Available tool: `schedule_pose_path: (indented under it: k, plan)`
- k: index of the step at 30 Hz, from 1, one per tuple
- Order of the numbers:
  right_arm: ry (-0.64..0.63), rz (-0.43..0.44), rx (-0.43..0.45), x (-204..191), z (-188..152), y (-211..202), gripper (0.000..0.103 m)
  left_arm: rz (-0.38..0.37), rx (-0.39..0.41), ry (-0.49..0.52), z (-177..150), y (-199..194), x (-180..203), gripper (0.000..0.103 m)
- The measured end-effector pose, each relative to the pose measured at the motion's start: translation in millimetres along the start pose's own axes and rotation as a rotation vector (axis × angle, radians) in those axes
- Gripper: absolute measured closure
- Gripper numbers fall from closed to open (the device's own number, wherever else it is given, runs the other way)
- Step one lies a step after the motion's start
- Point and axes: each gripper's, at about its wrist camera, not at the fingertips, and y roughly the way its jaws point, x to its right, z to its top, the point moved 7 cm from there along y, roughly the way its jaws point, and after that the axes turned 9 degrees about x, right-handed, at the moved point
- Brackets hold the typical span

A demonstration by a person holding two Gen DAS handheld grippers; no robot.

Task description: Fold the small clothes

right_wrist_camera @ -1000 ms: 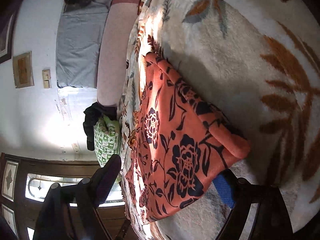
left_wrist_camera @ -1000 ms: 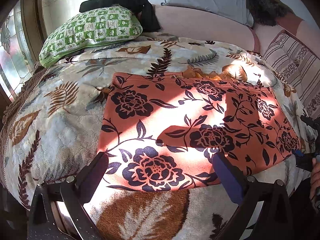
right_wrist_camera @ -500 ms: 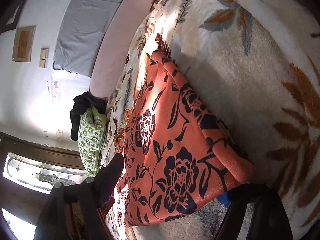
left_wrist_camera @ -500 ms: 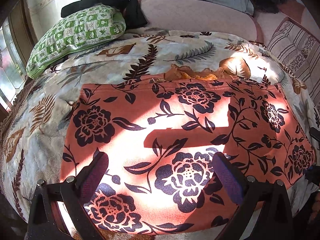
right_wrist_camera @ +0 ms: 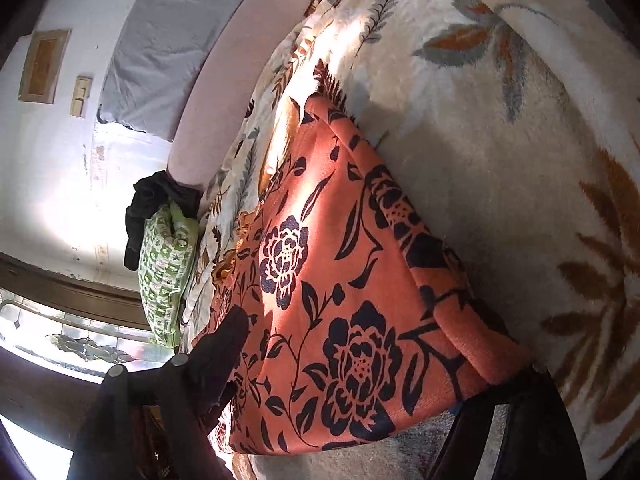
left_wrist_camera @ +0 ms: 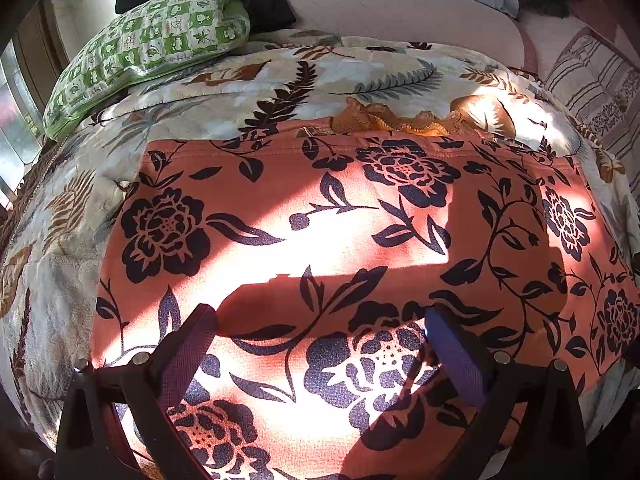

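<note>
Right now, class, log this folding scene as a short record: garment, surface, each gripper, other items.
garment: orange floral cloth, spread flat, partly sunlit
surface: leaf-print blanket
left gripper: open, over the cloth's near edge
right gripper: open, straddling a cloth corner
other items: green pillow, black clothing beside it

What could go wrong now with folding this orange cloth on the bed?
The right claw is open around a thick folded corner of the orange cloth; it might catch only some layers, or the fluffy blanket below. The left claw is open over the flat middle, where pinching could bunch the cloth.
</note>
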Motion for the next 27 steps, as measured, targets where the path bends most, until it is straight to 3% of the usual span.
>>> schedule_pose_path:
  k: [11,15,17,18,19,20,21,22,24,27]
  plan:
    - [0.003,0.004,-0.007,5,0,3,0.020,0.002,-0.006,0.007,-2,1,0,0.000]
    - [0.007,0.011,-0.013,8,2,2,0.021,-0.014,0.130,-0.032,11,-32,-8,0.000]
    - [0.008,0.009,-0.013,8,3,1,0.022,-0.003,0.089,-0.005,1,-20,-7,0.000]
    - [-0.003,-0.005,-0.014,8,2,2,0.026,-0.006,-0.003,0.026,-12,-1,-4,0.000]
    - [-0.023,-0.026,-0.016,7,2,3,0.030,-0.003,-0.003,0.054,-19,9,-1,0.000]
    - [-0.040,-0.049,-0.024,6,1,5,0.041,-0.002,0.066,0.071,-16,6,0,0.000]
    - [-0.054,-0.065,-0.040,5,0,7,0.067,-0.001,0.046,0.076,-15,6,1,0.000]
    - [-0.070,-0.085,-0.065,4,0,11,0.079,-0.016,0.029,0.052,-13,5,-1,0.000]
    - [-0.120,-0.127,-0.071,-3,2,12,0.083,-0.066,0.034,-0.003,-6,-7,-10,0.000]
    - [-0.292,-0.139,-0.020,-57,6,4,0.085,-0.079,0.182,-0.104,7,-49,-49,0.000]
